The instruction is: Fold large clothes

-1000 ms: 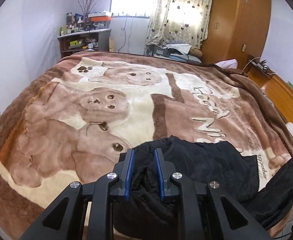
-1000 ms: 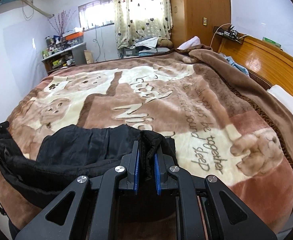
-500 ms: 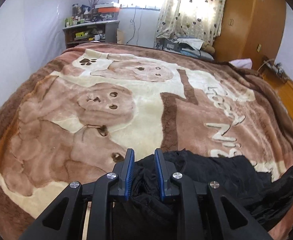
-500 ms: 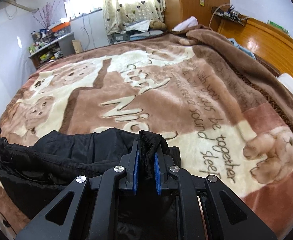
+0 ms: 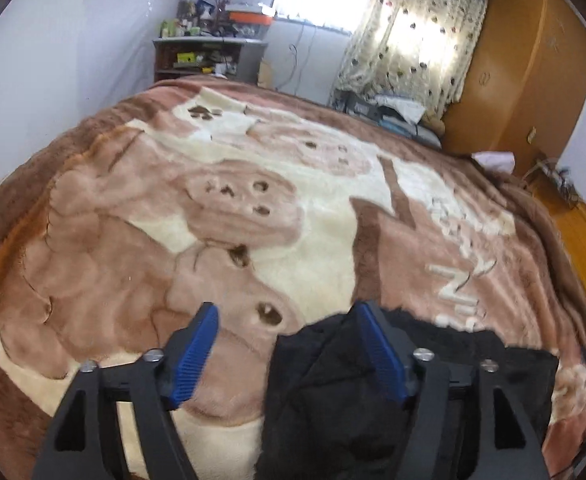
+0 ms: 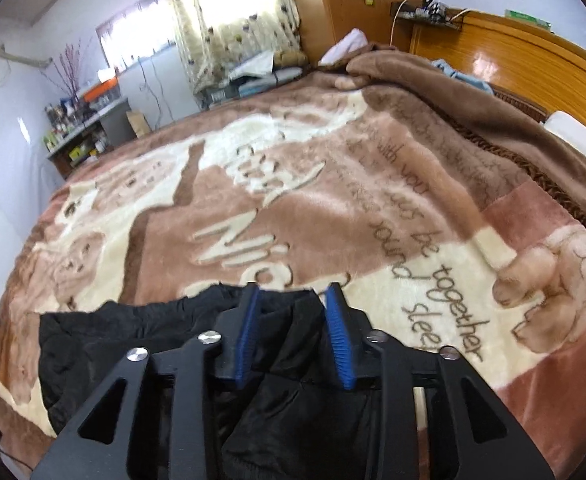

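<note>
A black padded garment (image 5: pixel 325 384) lies at the near edge of a bed covered by a brown and cream bear-print blanket (image 5: pixel 221 216). In the left wrist view my left gripper (image 5: pixel 287 312) hangs over its left corner. Its jaws are opening wide, and the cloth rests against the right blue pad only, loose. In the right wrist view the same black garment (image 6: pixel 113 344) spreads to the left along the bed edge. My right gripper (image 6: pixel 293 292) is over its right corner. Its jaws are opening, and the fabric lies between the blue pads without being pressed.
The blanket (image 6: pixel 333 200) stretches far ahead. A wooden headboard (image 6: pixel 533 60) and a white pillow (image 6: pixel 577 132) line the right side. A cluttered shelf (image 5: pixel 209 56), a curtained window (image 5: pixel 409 28) and a wooden wardrobe (image 5: pixel 533 68) stand beyond the far edge.
Both grippers sank toward the bed with the garment's top edge and then opened. The cloth that was pinched in each now lies slack on the blanket.
</note>
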Tool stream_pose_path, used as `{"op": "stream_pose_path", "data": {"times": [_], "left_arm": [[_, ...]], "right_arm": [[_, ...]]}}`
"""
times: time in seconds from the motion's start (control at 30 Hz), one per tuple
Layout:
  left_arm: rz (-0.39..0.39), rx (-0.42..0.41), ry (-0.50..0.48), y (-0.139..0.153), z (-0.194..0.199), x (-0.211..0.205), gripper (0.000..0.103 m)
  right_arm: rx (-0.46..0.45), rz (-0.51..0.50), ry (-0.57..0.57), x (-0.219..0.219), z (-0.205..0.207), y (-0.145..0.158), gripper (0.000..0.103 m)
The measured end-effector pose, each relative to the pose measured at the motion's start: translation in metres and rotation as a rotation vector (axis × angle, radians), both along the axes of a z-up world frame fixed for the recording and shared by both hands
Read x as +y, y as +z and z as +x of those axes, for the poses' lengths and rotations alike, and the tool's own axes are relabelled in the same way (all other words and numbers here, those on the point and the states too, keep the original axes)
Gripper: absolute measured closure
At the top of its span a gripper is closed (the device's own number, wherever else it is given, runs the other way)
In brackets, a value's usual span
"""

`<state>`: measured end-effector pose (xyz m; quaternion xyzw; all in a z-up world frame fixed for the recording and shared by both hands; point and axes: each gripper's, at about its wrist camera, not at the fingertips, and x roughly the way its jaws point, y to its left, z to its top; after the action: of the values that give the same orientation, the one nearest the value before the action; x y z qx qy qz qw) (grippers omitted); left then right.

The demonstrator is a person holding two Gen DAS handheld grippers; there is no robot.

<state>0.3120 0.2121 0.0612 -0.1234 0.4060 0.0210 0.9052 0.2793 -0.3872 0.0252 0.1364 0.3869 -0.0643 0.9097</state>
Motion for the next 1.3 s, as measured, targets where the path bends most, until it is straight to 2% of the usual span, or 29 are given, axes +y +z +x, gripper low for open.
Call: {"op": "stream_pose_path", "data": {"times": [0.07,0.1,0.2,0.37,0.47,0.53,0.67,0.73,0.77,0.8,0.83,0.87,0.9,0.97,1.0,1.13,1.2,1.27,1.3], "left_arm": [[-0.003,0.034,-0.050,-0.015,0.000,-0.004,0.028],[-0.013,0.049,-0.078,-0.022,0.002,-0.007,0.028],[-0.038,0.097,-0.156,-0.044,0.007,-0.019,0.027],[0.017,0.153,-0.300,-0.067,0.021,-0.051,0.021],[0.069,0.135,-0.290,-0.069,0.032,-0.061,0.021],[0.050,0.143,-0.314,-0.071,0.043,-0.068,0.021],[0.075,0.155,-0.335,-0.078,0.058,-0.080,0.021],[0.060,0.155,-0.332,-0.080,0.061,-0.083,0.025],[0.062,0.156,-0.334,-0.081,0.062,-0.085,0.037],[0.069,0.161,-0.339,-0.083,0.063,-0.087,0.048],[0.098,0.169,-0.336,-0.084,0.064,-0.091,0.049],[0.123,0.169,-0.334,-0.085,0.065,-0.093,0.058],[0.144,0.170,-0.336,-0.085,0.064,-0.095,0.066],[0.160,0.156,-0.334,-0.079,0.061,-0.096,0.074],[0.154,0.147,-0.327,-0.075,0.060,-0.094,0.076],[0.067,0.047,-0.270,-0.047,0.055,-0.072,0.077],[0.100,0.011,-0.262,-0.040,0.056,-0.074,0.077],[0.150,0.030,-0.259,-0.046,0.065,-0.080,0.076],[0.160,0.073,-0.257,-0.057,0.073,-0.083,0.076]], "right_arm": [[-0.015,0.008,0.019,-0.006,-0.005,0.001,0.050],[-0.012,0.010,0.036,-0.009,-0.007,-0.001,0.049],[0.036,-0.023,0.113,-0.012,-0.009,-0.016,0.045],[0.115,-0.042,0.260,-0.014,-0.004,-0.058,0.030],[0.130,-0.012,0.283,-0.018,0.006,-0.075,0.028],[0.142,0.047,0.287,-0.022,0.017,-0.086,0.028],[0.175,0.107,0.277,-0.023,0.035,-0.097,0.028],[0.204,0.155,0.280,-0.024,0.046,-0.103,0.028],[0.207,0.175,0.284,-0.024,0.049,-0.104,0.031],[0.209,0.203,0.284,-0.024,0.052,-0.107,0.045],[0.207,0.209,0.281,-0.023,0.055,-0.107,0.051],[0.207,0.204,0.277,-0.022,0.056,-0.107,0.058],[0.208,0.193,0.281,-0.019,0.056,-0.106,0.068],[0.190,0.158,0.300,-0.014,0.053,-0.101,0.083],[0.169,0.134,0.302,-0.012,0.050,-0.095,0.086],[0.013,0.109,0.286,-0.017,0.035,-0.060,0.088],[-0.025,0.062,0.285,-0.010,0.037,-0.049,0.088],[-0.013,-0.006,0.295,-0.001,0.047,-0.051,0.088],[0.041,-0.031,0.283,0.004,0.060,-0.061,0.088]]}}
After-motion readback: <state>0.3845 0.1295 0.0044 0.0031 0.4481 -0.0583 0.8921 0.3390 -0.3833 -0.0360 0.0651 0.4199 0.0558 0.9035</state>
